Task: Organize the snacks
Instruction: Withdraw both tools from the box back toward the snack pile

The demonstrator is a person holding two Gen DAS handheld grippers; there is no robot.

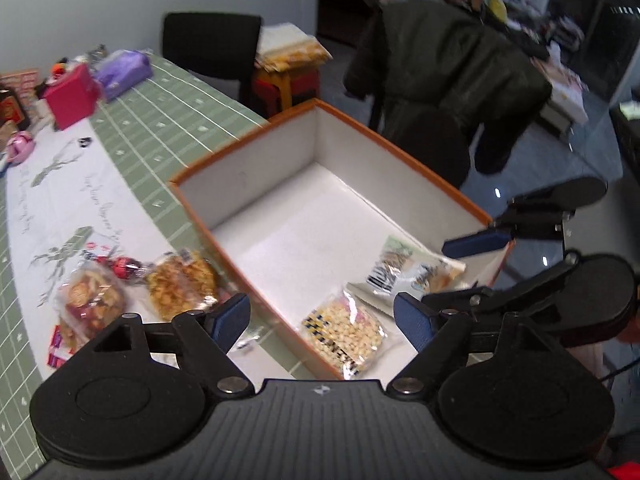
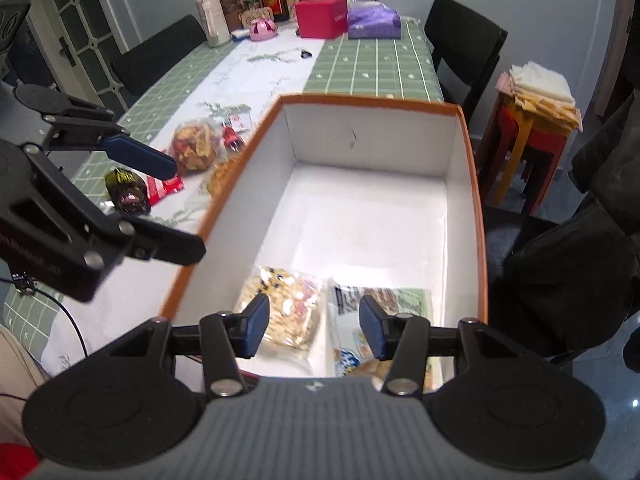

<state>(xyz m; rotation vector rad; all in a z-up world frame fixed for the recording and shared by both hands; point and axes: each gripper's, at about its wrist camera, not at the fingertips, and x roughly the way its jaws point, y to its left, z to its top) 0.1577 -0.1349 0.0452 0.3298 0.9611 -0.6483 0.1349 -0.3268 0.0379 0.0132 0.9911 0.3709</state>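
Both grippers, left (image 1: 322, 322) and right (image 2: 314, 330), are hanging wide open holding nothing; two snack packs (image 2: 280, 312) are lying at the orange box's (image 2: 474, 184) near end, leaving room for tablecloth snacks (image 1: 182, 284)

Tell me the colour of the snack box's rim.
Orange, around white inner walls; the box rim shows best in the right wrist view.

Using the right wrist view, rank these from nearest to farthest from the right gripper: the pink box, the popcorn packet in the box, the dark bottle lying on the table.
1. popcorn packet: inside the orange box, just beyond the right gripper.
2. dark bottle: lying on the table, left of the box.
3. pink box: at the table's far end.
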